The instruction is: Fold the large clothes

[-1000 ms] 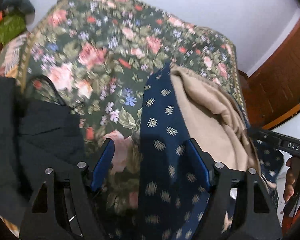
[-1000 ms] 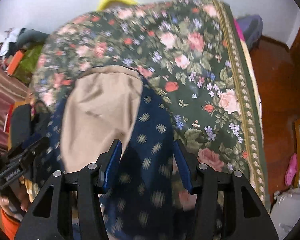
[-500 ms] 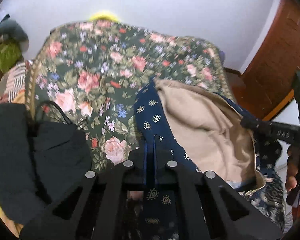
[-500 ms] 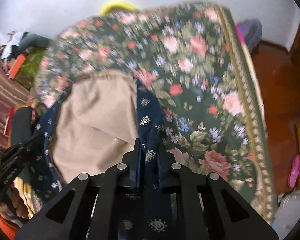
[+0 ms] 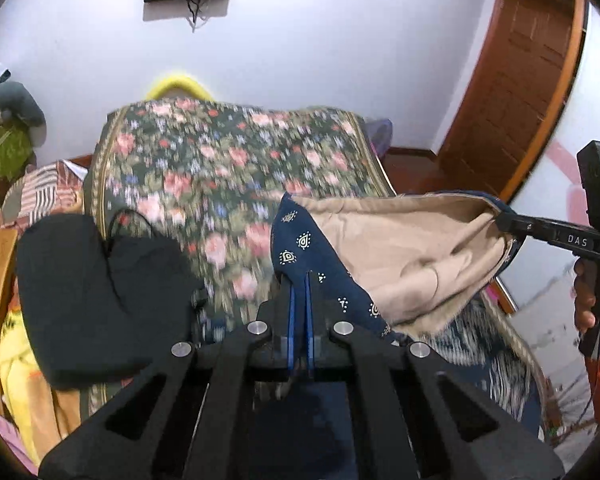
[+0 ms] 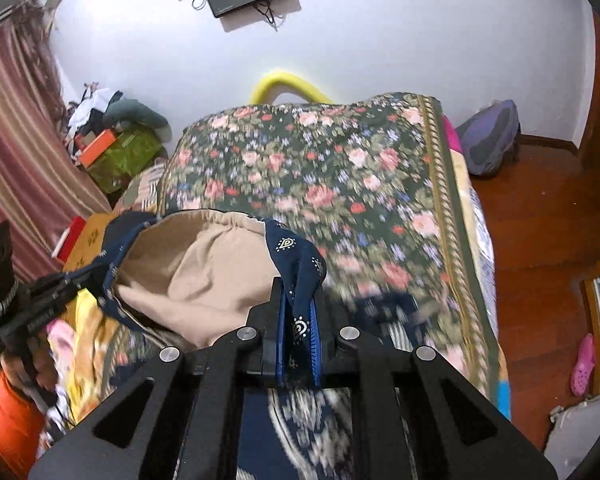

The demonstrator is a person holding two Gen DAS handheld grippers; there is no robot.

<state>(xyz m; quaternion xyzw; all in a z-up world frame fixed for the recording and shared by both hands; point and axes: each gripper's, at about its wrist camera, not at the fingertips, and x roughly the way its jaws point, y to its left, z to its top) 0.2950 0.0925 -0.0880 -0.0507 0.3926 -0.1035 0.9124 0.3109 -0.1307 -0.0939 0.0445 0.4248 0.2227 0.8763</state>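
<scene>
left tool (image 5: 300, 280): pressed together, pinching the navy edge of the garment (image 5: 400, 248). i see the blue pads closed on a fold of the printed cloth.

right tool (image 6: 300, 312): also pressed together, a bunched strip of the same navy cloth caught between its pads. from the left view it shows far right (image 5: 504, 220), gripping the opposite end of the rim; a hand (image 5: 588, 296) holds it below.

garment: navy with pale teardrop print, tan lining facing up. it hangs stretched between the two tools above the bed (image 6: 380, 184), the lining sagging in the middle. its lower part trails down toward the near edge of the bed, blurred.

bed: dark floral cover. black cloth (image 5: 100, 292) lies at its left side in the left view, a thin black cord on it.

both views are blurred across the cover.
</scene>
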